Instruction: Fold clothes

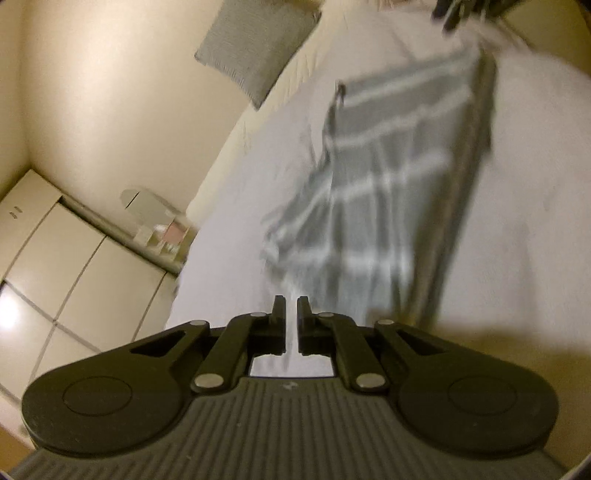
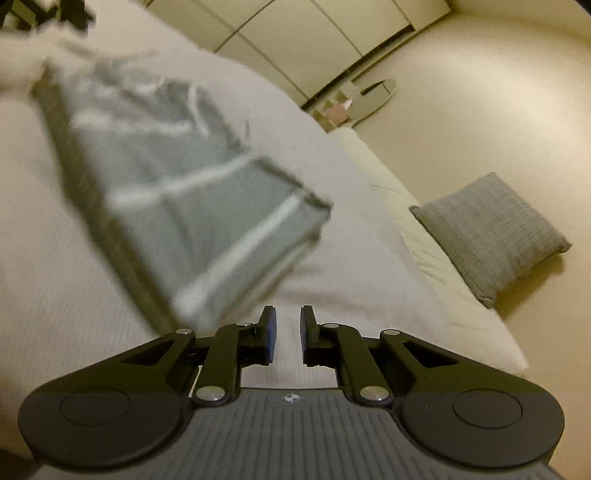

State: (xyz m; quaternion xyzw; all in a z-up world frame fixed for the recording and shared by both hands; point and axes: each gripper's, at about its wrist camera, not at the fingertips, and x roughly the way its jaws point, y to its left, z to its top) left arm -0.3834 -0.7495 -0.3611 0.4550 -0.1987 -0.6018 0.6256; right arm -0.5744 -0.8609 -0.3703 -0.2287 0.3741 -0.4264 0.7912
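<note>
A grey cloth with white check lines [image 1: 388,177] lies folded on the white bed [image 1: 251,192], blurred by motion. In the right wrist view the same cloth [image 2: 177,177] stretches from the upper left towards the middle. My left gripper [image 1: 291,306] hovers over the bed just short of the cloth's near edge, its jaws a narrow gap apart with nothing between them. My right gripper [image 2: 288,314] stands a little open and empty beside the cloth's near corner. Each gripper shows as a dark shape at the far end of the cloth in the other's view: the right [image 1: 458,11], the left [image 2: 33,14].
A grey cushion [image 1: 255,51] [image 2: 495,232] lies on the floor beside the bed. White wardrobe doors [image 1: 55,258] [image 2: 295,44] line the wall, with an open cardboard box [image 1: 155,218] [image 2: 369,92] at their foot. The bed cover [image 2: 369,258] is bare around the cloth.
</note>
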